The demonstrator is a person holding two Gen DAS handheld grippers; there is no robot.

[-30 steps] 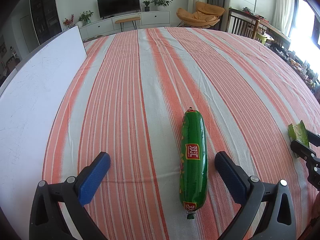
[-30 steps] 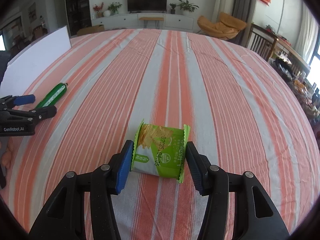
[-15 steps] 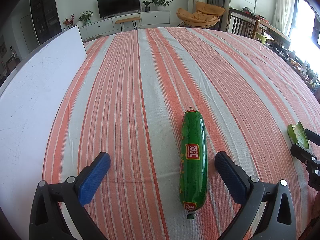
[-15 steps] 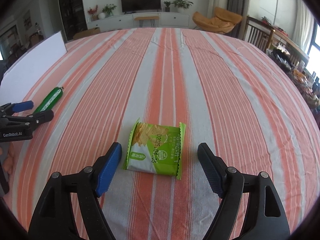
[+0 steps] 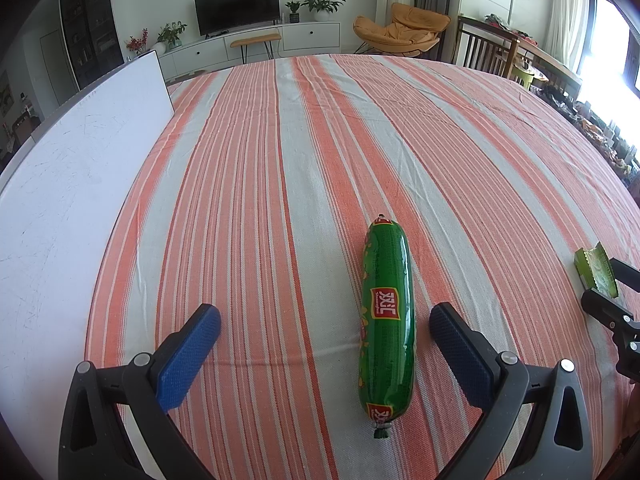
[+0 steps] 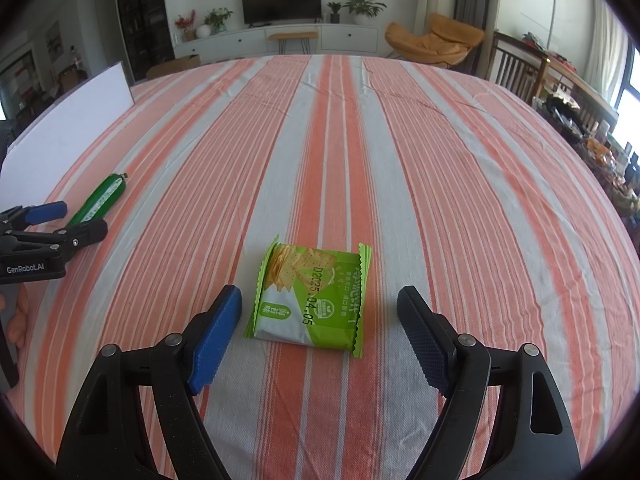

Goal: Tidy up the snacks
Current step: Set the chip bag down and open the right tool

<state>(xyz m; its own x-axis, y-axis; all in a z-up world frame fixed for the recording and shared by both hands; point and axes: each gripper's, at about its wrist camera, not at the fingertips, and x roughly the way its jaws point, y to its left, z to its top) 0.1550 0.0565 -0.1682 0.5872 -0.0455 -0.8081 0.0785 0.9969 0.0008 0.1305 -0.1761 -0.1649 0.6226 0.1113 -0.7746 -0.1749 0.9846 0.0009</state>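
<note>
On the striped tablecloth [image 6: 400, 160] the sausage [image 5: 386, 316] lies lengthwise, left of the cracker packet [image 6: 310, 296] — well apart. A white board [image 5: 68, 184] borders the cloth's left edge — a TV [image 6: 281, 1] stands behind.

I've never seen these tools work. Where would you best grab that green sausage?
Grip the sausage across its middle, from above, one of the fingers on each long side. It lies flat on the tablecloth, lengthwise between them; its rounded ends taper and would probably slip.

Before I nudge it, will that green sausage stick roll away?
Probably: the green sausage stick is a smooth round tube lying flat on the striped cloth, so a sideways push could roll it. Its glossy wrapper looks slippery.
</note>
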